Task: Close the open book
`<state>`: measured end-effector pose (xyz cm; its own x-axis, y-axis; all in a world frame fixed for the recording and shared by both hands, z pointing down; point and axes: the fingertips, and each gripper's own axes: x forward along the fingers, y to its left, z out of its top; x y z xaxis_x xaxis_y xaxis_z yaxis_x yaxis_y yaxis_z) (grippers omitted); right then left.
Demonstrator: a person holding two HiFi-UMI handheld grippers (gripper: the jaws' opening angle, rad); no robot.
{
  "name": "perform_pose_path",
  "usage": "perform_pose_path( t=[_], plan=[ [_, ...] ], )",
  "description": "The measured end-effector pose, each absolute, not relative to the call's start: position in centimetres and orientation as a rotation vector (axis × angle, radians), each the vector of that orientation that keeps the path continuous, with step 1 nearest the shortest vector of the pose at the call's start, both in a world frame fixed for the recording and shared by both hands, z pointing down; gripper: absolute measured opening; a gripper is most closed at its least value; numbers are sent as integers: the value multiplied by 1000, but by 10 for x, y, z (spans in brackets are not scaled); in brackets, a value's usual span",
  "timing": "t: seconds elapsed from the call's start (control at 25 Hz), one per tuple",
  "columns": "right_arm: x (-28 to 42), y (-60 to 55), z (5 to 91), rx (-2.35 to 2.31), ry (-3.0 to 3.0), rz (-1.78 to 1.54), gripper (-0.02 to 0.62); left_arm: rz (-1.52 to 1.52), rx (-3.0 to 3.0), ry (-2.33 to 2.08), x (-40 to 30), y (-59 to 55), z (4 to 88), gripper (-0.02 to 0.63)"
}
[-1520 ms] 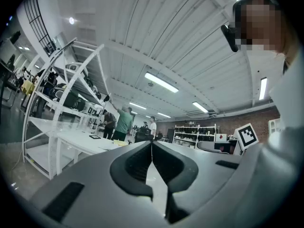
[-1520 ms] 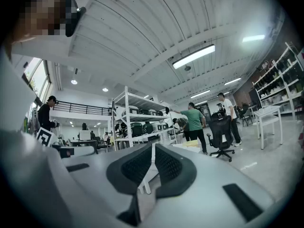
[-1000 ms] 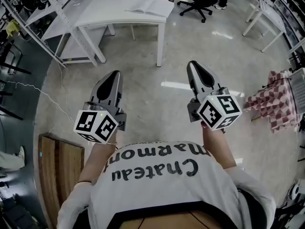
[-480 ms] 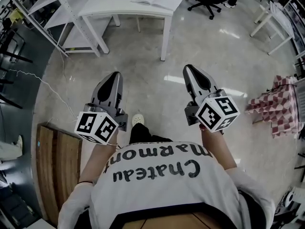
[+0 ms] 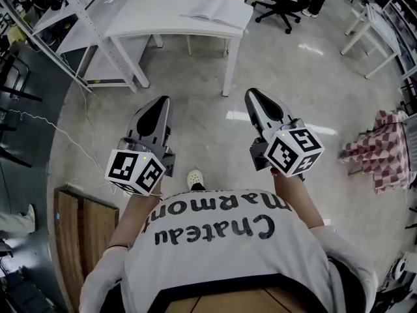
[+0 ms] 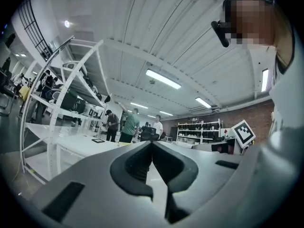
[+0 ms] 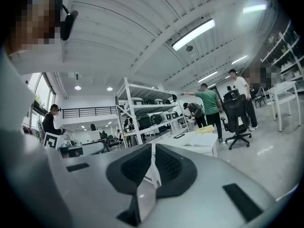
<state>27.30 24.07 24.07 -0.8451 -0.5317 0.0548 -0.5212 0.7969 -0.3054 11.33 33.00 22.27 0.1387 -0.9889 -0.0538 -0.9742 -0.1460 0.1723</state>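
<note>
While open book (image 5: pixel 218 8) sits 12 o'clock on worktop (image 5: pixel 146 18), well apart: approach; left gripper (image 5: pixel 161 103), right gripper (image 5: pixel 251 95) jaws pressed together, empty.

Foreground: right gripper (image 7: pixel 152 148), short of the white table (image 7: pixel 204 148), jaws pressed together, nothing between. On the table: open book (image 7: pixel 197 140), pages up; behind it, a yellow object (image 7: pixel 205 129); toward the far left corner, a flat black tablet (image 7: pixel 179 136). Right of the table: black office chair (image 7: pixel 236 118). Beyond the table: white shelving rack (image 7: pixel 142 110) and standing people, among them a person in a green shirt (image 7: pixel 208 102).
</note>
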Motion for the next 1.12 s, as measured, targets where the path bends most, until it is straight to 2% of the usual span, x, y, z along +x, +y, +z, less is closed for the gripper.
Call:
perform_pose_path(
  t=[0.68, 1.12],
  plan=[
    [115, 154, 222, -847, 2901, -516, 41, -209, 2428, -1969, -36, 246, 196, 25],
    [66, 129, 217, -821, 2929, -499, 41, -350, 2384, -2002, -89, 235, 185, 25]
  ],
)
